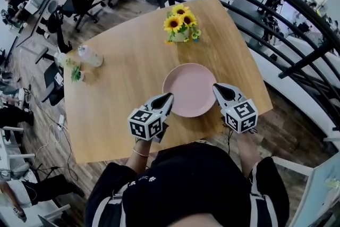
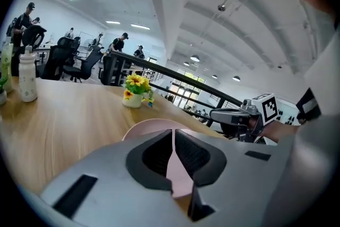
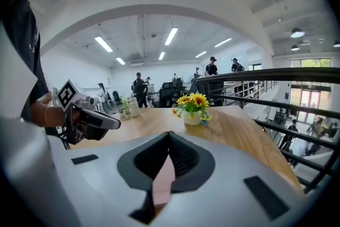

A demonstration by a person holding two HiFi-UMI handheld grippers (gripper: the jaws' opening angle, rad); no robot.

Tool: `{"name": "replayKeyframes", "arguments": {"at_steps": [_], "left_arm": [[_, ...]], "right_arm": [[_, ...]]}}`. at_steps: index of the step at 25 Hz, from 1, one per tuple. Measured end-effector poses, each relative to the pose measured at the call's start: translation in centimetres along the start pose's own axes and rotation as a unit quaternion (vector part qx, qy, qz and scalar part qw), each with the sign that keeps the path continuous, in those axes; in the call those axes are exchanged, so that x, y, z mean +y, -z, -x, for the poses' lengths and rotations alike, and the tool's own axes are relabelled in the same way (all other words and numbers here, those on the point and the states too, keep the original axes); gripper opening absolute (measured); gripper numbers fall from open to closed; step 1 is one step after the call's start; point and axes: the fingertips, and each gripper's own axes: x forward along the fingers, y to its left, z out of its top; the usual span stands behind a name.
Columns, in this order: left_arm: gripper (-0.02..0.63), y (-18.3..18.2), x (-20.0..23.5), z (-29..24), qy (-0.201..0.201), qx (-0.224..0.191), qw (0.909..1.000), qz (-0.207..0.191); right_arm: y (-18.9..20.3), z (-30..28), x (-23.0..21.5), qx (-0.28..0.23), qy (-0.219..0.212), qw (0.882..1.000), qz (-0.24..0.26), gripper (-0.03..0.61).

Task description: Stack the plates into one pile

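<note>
While the pink plate (image 1: 192,89) lies flat on the wooden table (image 1: 122,87), on the near side of the sunflower pot (image 1: 181,25), I have the left gripper (image 1: 168,97) at its left rim and the right gripper (image 1: 217,87) at its right rim. Both pairs of jaws are pressed together at the tips with nothing clamped; pink shows only through the slit behind them.

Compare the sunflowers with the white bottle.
The sunflowers stand at the far side of the table, beyond the plate; the bottle stands near its left edge. The sunflowers are bright yellow in a small white pot; the bottle is pale and plain. The bottle is slim; the sunflowers spread wide. Both stand upright, clear of the left tool and right tool.
</note>
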Motion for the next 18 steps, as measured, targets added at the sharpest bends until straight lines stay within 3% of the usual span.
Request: {"name": "replayKeyframes", "arguments": {"at_steps": [7,13,18], "left_arm": [[0.026,-2.8,-1.6,2.9,0.042,-0.034,0.9979,-0.037],[0.026,-3.1,-1.4,5.6,0.03,-0.047,0.9923,-0.111],[0.028,-2.8,-1.8,7.3,0.042,-0.06,0.9909,-0.113]], "right_arm": [[-3.4,2.6,4.1,-0.057,0.013,0.998,-0.017,0.003],[-5.6,4.4,7.6,-0.116,0.028,0.993,-0.019,0.003],[-5.8,4.5,9.9,-0.131,0.024,0.991,-0.018,0.003]]}}
